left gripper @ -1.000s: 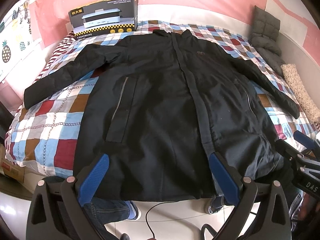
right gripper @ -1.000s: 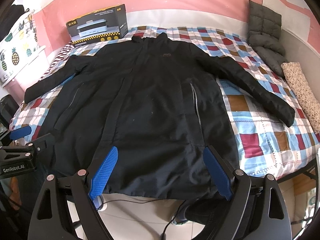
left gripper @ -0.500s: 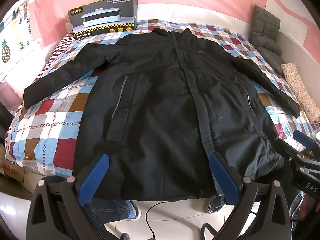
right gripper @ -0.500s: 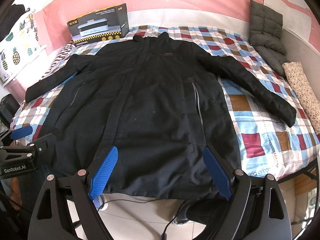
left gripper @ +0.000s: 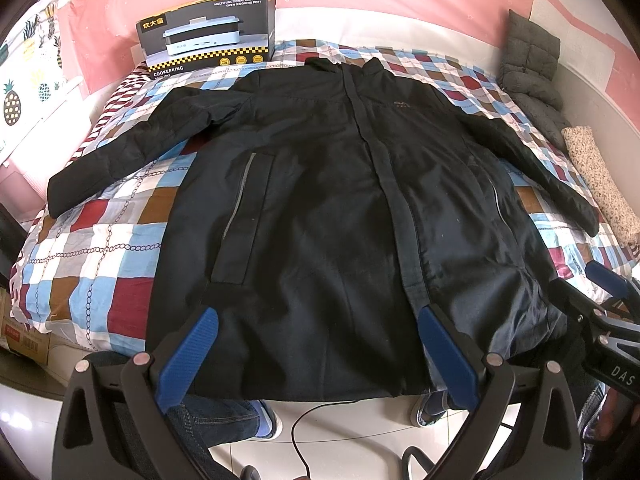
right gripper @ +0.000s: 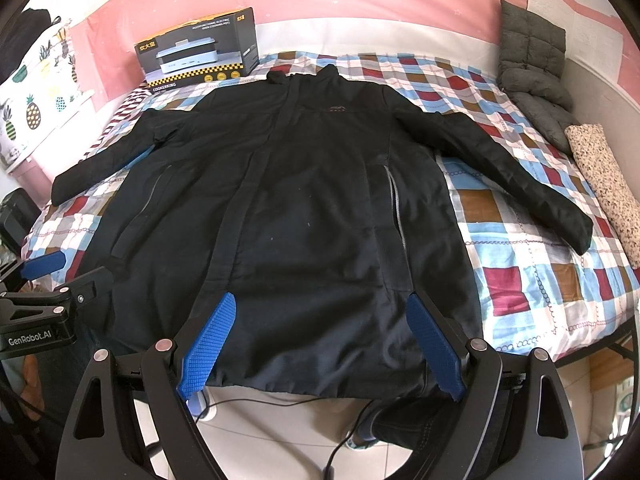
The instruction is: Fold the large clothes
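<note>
A large black jacket (left gripper: 320, 208) (right gripper: 304, 208) lies front up and spread flat on the checked bed, collar at the far end, both sleeves stretched out to the sides, hem hanging over the near bed edge. My left gripper (left gripper: 316, 316) hovers open above the hem, nothing between its blue pads. My right gripper (right gripper: 320, 304) is open too, over the hem's right half. Each gripper shows at the edge of the other's view: the right gripper (left gripper: 600, 300), the left gripper (right gripper: 52, 276).
The checked bedspread (left gripper: 92, 248) covers the bed. A cooker box (left gripper: 208, 40) stands at the far left by the pink wall. Grey cushions (right gripper: 532, 80) and a speckled roll (right gripper: 608, 184) line the right side. A person's legs, shoes and a cable (left gripper: 304, 420) are on the floor below.
Both views have shifted only slightly; the right gripper edged a little closer to the jacket. The jacket has not moved and both grippers stay open.
</note>
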Motion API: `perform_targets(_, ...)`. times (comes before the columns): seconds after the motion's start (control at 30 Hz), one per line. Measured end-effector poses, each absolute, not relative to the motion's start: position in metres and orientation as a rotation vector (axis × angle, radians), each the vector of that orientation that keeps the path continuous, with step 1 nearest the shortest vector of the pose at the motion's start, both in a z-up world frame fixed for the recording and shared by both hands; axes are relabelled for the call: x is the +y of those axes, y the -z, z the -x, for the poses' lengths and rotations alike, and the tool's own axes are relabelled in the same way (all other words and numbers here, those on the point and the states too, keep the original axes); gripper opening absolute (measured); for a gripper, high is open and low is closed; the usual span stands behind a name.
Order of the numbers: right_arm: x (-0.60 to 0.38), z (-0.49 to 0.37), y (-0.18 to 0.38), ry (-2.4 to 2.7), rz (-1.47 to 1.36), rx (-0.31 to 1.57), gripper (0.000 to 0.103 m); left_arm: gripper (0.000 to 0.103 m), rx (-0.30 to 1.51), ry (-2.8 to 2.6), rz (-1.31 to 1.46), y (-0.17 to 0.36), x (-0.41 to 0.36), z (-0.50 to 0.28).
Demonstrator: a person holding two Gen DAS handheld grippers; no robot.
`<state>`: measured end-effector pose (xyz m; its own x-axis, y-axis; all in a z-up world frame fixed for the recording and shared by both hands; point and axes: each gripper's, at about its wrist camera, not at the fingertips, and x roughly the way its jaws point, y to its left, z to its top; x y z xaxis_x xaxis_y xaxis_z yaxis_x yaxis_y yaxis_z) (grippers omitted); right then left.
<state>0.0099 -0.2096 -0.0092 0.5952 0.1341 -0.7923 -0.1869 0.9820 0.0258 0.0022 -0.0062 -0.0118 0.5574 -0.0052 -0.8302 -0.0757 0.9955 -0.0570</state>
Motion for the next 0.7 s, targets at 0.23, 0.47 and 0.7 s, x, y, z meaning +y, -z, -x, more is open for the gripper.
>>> perform_targets(0.23,-0.2091,-0.0097,0.0096,-0.187,0.062,0.915,0.088,0.102,0.979,-0.043,0.089,0.0115,-0.0066,-0.0022)
perform_targets(0.47,-0.2091,-0.0098,0.0097,-0.186,0.063,0.914,0.088,0.102,0.980,-0.044,0.089,0.0118,-0.0071,-0.0020)
perform_targets(0.7,-0.2080,-0.0101,0.0096,-0.192,0.057,0.915,0.088,0.102,0.981,-0.044,0.088,0.0118,-0.0071,-0.0021)
